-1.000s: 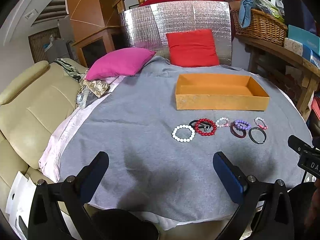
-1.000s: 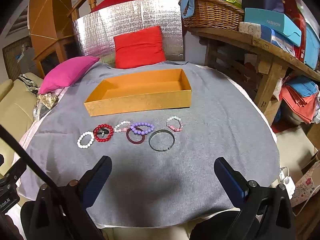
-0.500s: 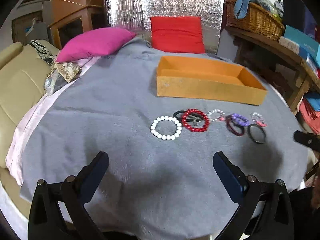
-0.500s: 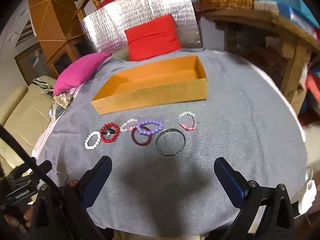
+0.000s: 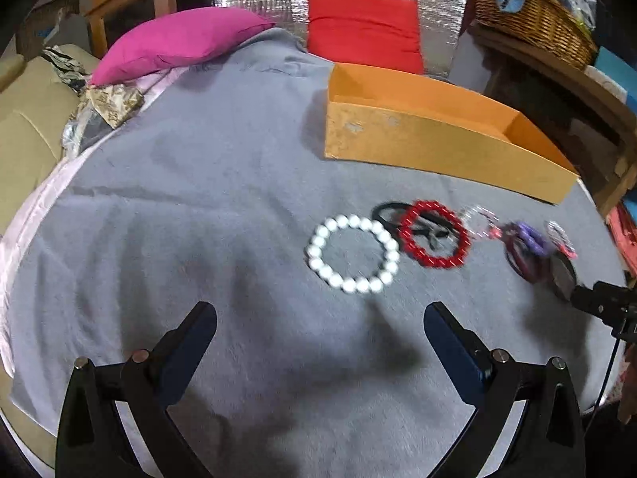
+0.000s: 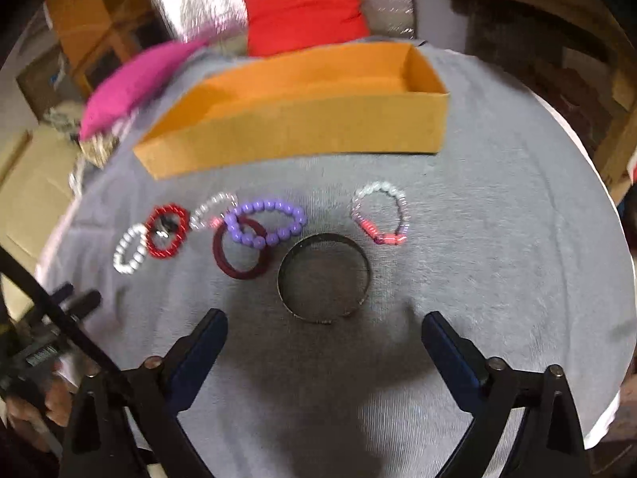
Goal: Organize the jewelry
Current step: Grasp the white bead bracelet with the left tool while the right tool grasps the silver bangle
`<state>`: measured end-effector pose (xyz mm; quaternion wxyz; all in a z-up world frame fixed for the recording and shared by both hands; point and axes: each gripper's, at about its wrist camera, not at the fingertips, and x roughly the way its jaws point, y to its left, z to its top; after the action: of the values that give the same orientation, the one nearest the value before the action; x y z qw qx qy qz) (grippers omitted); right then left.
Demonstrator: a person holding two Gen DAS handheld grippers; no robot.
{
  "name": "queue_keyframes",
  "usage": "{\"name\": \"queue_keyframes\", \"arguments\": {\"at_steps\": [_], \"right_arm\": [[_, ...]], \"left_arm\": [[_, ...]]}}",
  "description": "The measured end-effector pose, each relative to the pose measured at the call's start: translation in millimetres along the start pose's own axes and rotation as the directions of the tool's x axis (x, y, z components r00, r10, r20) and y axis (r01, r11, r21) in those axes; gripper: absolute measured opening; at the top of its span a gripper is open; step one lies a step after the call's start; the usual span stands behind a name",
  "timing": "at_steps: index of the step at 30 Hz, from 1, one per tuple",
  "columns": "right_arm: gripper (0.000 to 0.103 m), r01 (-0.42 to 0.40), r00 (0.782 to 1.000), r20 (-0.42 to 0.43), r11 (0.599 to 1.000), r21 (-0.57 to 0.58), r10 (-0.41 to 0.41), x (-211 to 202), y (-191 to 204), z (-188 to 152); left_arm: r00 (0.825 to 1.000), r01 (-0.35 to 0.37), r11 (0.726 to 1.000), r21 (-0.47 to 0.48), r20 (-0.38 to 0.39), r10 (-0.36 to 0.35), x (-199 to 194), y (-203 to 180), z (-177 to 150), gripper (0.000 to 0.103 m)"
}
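A row of bracelets lies on the grey cloth in front of an empty orange box (image 5: 438, 147) (image 6: 302, 127). My left gripper (image 5: 320, 320) is open and empty, just short of the white bead bracelet (image 5: 354, 255), with the red bead bracelet (image 5: 434, 233) to its right. My right gripper (image 6: 324, 330) is open and empty, just short of the dark metal bangle (image 6: 324, 277). Beyond it lie a maroon ring (image 6: 239, 253), a purple bead bracelet (image 6: 264, 223) and a clear and pink bracelet (image 6: 380, 213).
A pink cushion (image 5: 179, 40) and a red cushion (image 5: 364, 32) lie behind the box. A beige sofa (image 5: 24, 127) is at the left, a wooden shelf with a wicker basket (image 5: 533, 12) at the right. The right gripper's tip (image 5: 601, 302) shows in the left wrist view.
Both grippers have moved forward and down toward the bracelets, which now look larger and closer. Both stay open. Nothing on the cloth has moved.
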<state>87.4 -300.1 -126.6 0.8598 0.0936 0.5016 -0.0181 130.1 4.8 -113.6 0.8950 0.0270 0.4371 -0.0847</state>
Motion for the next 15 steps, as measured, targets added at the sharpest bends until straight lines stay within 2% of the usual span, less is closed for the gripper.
{"name": "queue_keyframes", "arguments": {"at_steps": [5, 12, 14, 15], "right_arm": [[0.086, 0.031, 0.998, -0.050, 0.999, 0.032, -0.029, 20, -7, 9], [0.079, 0.079, 0.997, -0.019, 0.997, 0.007, -0.079, 23, -2, 15], [0.070, 0.090, 0.996, -0.007, 0.996, -0.016, -0.091, 24, 3, 15], [0.068, 0.105, 0.995, -0.001, 0.994, -0.024, -0.105, 24, 5, 14]], "left_arm": [[1.000, -0.022, 1.000, 0.017, -0.007, 0.022, 15, -1, 13, 0.103], [0.999, 0.005, 0.999, 0.050, -0.052, -0.003, 35, -9, 26, 0.103], [0.998, 0.016, 0.998, 0.059, -0.067, -0.012, 40, -11, 27, 0.103], [0.997, 0.020, 0.998, 0.058, -0.073, -0.016, 42, -10, 28, 0.103]]}}
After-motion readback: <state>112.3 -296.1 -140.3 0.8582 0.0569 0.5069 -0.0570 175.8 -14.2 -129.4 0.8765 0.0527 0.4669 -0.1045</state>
